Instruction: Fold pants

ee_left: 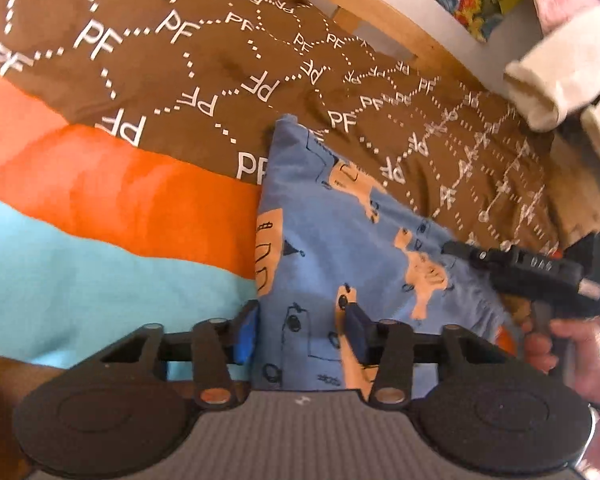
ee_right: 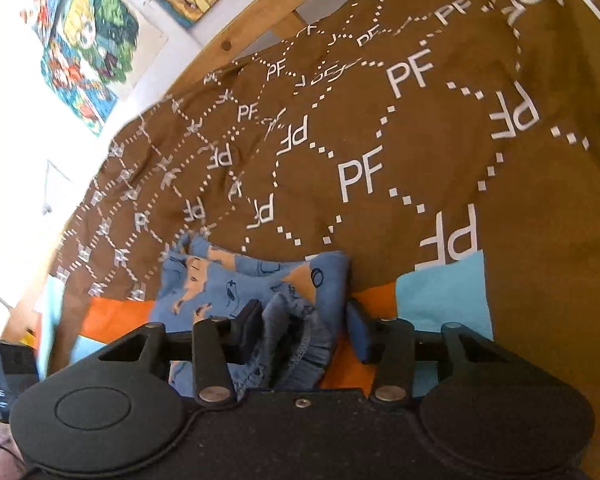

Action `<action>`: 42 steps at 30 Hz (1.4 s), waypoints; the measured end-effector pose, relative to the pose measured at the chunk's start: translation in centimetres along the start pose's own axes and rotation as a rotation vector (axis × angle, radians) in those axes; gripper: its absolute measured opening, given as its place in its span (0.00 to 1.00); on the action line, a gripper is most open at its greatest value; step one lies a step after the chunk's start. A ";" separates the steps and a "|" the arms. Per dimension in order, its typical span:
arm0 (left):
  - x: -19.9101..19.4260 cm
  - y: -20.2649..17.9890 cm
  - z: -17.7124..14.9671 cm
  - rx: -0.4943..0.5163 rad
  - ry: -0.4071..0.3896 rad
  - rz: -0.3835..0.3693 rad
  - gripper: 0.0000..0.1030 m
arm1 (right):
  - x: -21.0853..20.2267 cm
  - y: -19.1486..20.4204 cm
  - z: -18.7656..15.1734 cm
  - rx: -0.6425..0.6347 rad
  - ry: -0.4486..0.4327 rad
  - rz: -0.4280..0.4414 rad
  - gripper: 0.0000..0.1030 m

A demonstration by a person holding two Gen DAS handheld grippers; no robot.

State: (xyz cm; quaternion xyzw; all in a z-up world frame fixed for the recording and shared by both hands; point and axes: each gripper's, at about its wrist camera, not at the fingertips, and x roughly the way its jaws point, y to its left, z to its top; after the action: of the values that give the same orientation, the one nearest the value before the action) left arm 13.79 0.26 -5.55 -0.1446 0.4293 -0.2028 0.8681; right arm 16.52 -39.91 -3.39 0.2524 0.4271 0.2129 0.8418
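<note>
Lying on a brown bedspread (ee_left: 204,60) printed with white letters, the blue patterned pants (ee_left: 340,240) are seen flat in the left wrist view, beside an orange band (ee_left: 140,184) and a light blue band (ee_left: 100,264) of the same cover. Only that view shows the right tongs (ee_left: 456,249) from the outside, gripped by a hand (ee_left: 552,344) at the far edge of the pants, with a wooden bed frame (ee_left: 380,12) behind. Only the right wrist view shows pictures on a wall (ee_right: 88,40) and the gathered waistband (ee_right: 296,340) bunched up between the right tongs (ee_right: 304,328). The left tongs (ee_left: 300,330) are seen partly open over the near edge of the pants, cloth lying between the pads without a clear pinch. The right tongs are likewise partly open, one pad touching the bunched waistband, the other standing clear of it.
</note>
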 end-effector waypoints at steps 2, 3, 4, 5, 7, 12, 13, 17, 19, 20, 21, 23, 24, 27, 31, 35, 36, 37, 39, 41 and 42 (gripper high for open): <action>0.0 0.1 0.0 -0.011 0.003 -0.002 0.40 | 0.1 0.3 -0.1 -0.008 -0.003 -0.022 0.40; -0.1 0.2 0.1 -0.026 0.005 -0.006 0.38 | 0.1 0.3 -0.1 -0.002 -0.007 -0.028 0.37; -0.1 0.4 0.1 -0.039 0.006 -0.009 0.37 | 0.2 0.2 -0.2 0.002 -0.011 -0.030 0.35; -0.1 0.4 0.1 -0.047 0.005 -0.007 0.34 | 0.1 0.3 -0.4 0.004 -0.018 -0.037 0.34; -0.2 0.2 0.0 -0.037 0.001 0.005 0.31 | 0.1 1.1 -0.7 -0.024 -0.028 -0.070 0.32; -0.2 -1.1 -0.3 0.023 -0.018 0.053 0.25 | 0.3 4.3 -2.3 -0.159 -0.076 -0.197 0.28; -0.3 -1.2 -0.3 0.031 -0.020 0.057 0.25 | 0.3 4.5 -2.6 -0.161 -0.094 -0.211 0.28; -0.4 -1.2 -0.4 0.031 -0.024 0.057 0.24 | 0.3 4.2 -3.5 -0.120 -0.147 -0.218 0.28; -0.4 -1.1 -0.4 0.030 -0.025 0.056 0.24 | 0.3 4.4 -3.7 -0.130 -0.158 -0.230 0.28; -0.4 -1.1 -0.4 0.031 -0.026 0.056 0.24 | 0.3 4.7 -3.8 -0.147 -0.162 -0.243 0.28; -0.5 -1.1 -0.4 0.033 -0.027 0.057 0.23 | 0.4 5.1 -3.9 -0.170 -0.167 -0.259 0.27; -0.6 -1.2 -0.4 0.034 -0.031 0.055 0.20 | 0.3 6.0 -4.1 -0.221 -0.177 -0.291 0.25; -0.7 -1.2 -0.3 0.038 -0.033 0.053 0.18 | 0.3 6.4 -4.3 -0.243 -0.183 -0.304 0.23; -0.9 -1.2 -0.4 0.043 -0.041 0.043 0.16 | 0.0 7.2 -4.6 -0.274 -0.210 -0.319 0.19; -1.1 -0.9 -0.3 0.018 -0.049 0.026 0.15 | -1.3 6.7 -4.8 -0.216 -0.250 -0.294 0.11; -1.8 -1.7 -0.3 0.060 -0.071 0.031 0.15 | -2.4 7.5 -5.6 -0.235 -0.286 -0.299 0.11; -2.1 -2.0 -0.3 0.079 -0.079 0.032 0.15 | -2.6 7.9 -5.8 -0.248 -0.295 -0.303 0.11; -2.3 -2.4 -0.4 0.097 -0.087 0.033 0.14 | -2.9 8.3 -5.9 -0.266 -0.305 -0.307 0.10; -2.7 -3.0 -0.5 0.128 -0.101 0.034 0.14 | -3.4 9.2 -6.2 -0.301 -0.325 -0.316 0.10; -3.0 -3.4 -0.5 0.137 -0.111 0.041 0.14 | -3.8 9.8 -6.5 -0.330 -0.337 -0.325 0.10; -3.1 -3.4 -0.6 0.134 -0.115 0.040 0.14 | -3.9 10.2 -6.6 -0.347 -0.341 -0.333 0.10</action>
State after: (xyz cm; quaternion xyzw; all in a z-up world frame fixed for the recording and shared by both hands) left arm 10.85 -1.29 -2.29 -0.0892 0.3670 -0.2050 0.9030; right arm 7.51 -32.57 1.80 0.0632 0.2719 0.0962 0.9554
